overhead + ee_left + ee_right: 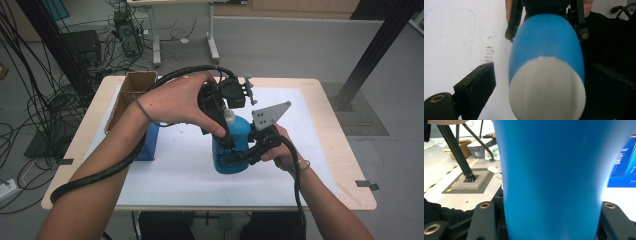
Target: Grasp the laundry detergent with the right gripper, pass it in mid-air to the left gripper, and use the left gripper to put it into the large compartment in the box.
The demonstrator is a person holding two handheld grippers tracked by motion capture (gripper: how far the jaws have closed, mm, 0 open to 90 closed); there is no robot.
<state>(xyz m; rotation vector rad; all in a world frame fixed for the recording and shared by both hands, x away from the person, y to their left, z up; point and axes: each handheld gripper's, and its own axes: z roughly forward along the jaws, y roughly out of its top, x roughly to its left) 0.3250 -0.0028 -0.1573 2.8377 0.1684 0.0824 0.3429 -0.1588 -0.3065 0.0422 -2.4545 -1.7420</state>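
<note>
Blue bottle (234,150) with a white cap (229,116) stands upright mid-table on a white mat (175,175). Right gripper (239,156) is clamped on its body. Left gripper (223,131) hovers over the cap, jaws apart. Cardboard box (131,92) sits far left.

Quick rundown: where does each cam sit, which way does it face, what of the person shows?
High view: above the person's side, facing forward and down at the table; both forearms, left gripper and right gripper show.
Left gripper view: on the left gripper, aimed down onto the white cap; own jaws open around it.
Right gripper view: on the right gripper, aimed sideways at the blue bottle; own jaws clamp it.
Shared: the bottle appears in all three.
</note>
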